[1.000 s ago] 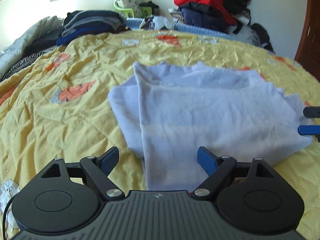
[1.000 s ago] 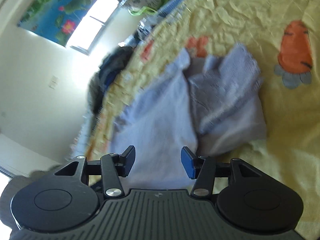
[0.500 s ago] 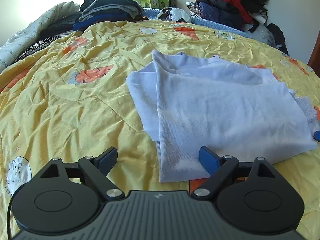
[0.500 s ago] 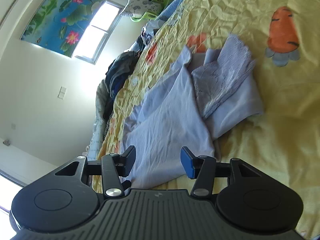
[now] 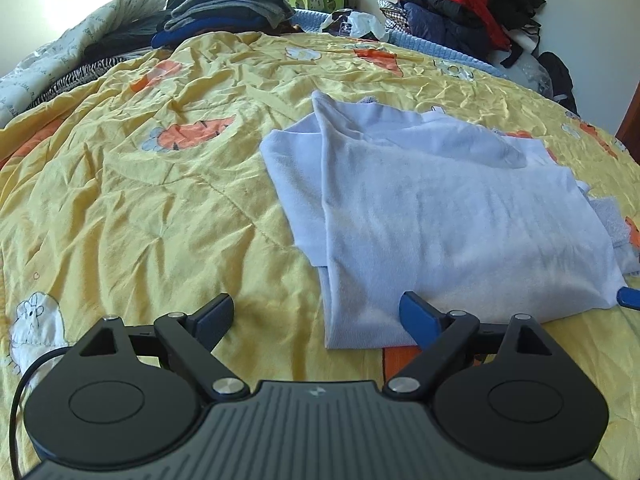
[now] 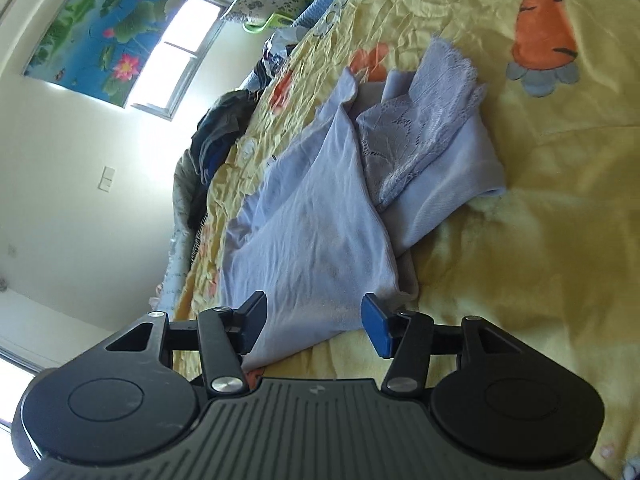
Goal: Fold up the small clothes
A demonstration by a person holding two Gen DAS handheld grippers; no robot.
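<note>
The pale lilac knit garment (image 5: 448,216) lies partly folded on the yellow carrot-print quilt (image 5: 140,208), right of centre in the left wrist view; one side panel is doubled over the body. In the right wrist view a lace-trimmed portion (image 6: 420,128) sits bunched on top, upper centre.

Change noted: a second ago the right gripper (image 6: 314,322) was close over the cloth's near edge; it has since drawn back slightly, and its jaws are opening with only the hem lying loosely between them, not pinched. The left gripper (image 5: 316,314) stands spread wide at the lower frame edge, gripping nothing, having backed off the cloth too.

Judgement: one fold has been laid and let go; further folds remain.
</note>
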